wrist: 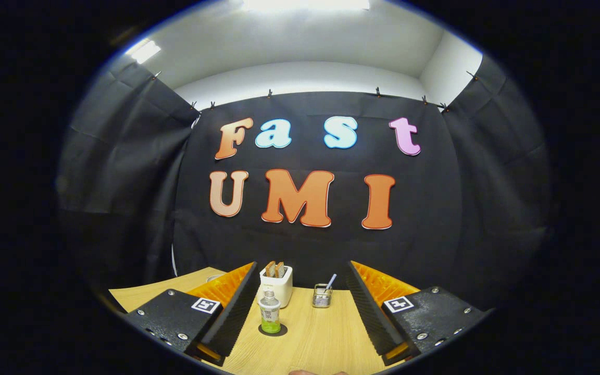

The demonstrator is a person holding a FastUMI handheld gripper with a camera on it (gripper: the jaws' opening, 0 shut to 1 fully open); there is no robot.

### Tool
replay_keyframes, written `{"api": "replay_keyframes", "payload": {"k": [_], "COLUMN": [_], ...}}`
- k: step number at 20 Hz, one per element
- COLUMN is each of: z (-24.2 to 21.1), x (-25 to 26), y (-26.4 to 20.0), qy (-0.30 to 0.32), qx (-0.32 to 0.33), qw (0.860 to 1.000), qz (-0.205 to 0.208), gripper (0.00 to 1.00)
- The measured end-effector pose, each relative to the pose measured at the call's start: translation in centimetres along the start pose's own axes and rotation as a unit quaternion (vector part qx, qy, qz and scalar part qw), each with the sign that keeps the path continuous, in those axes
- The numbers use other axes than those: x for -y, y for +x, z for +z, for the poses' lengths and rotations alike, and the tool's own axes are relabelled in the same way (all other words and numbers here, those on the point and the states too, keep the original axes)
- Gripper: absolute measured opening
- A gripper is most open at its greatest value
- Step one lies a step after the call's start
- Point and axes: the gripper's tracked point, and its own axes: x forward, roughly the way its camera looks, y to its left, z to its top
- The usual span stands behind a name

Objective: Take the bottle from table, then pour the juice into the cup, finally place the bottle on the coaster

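Observation:
A small clear bottle (270,312) with a white cap and a little green juice at its bottom stands upright on a dark round coaster (274,331) on the wooden table (321,338). It sits between my fingers, close to the left one and apart from both. My gripper (301,264) is open wide, with nothing held. A pale rim (214,277) peeks out behind the left finger (232,307); I cannot tell what it is.
Beyond the bottle stands a white toaster (276,285) with two bread slices in it. To its right is a small wire holder (322,296) with a utensil sticking out. Black cloth walls close the booth behind the table.

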Motion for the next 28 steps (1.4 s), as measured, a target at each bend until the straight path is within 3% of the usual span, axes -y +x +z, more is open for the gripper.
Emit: {"api": "replay_keyframes", "payload": {"k": [10, 28], "z": [3.9, 6.1], "x": [1.9, -0.2], "y": [-4.7, -5.7], "qy": [0.004, 0.012], "qx": [0.025, 0.071], "qw": [1.000, 0.997], "qz": [-0.012, 0.002], "gripper": [0.98, 0.98]}}
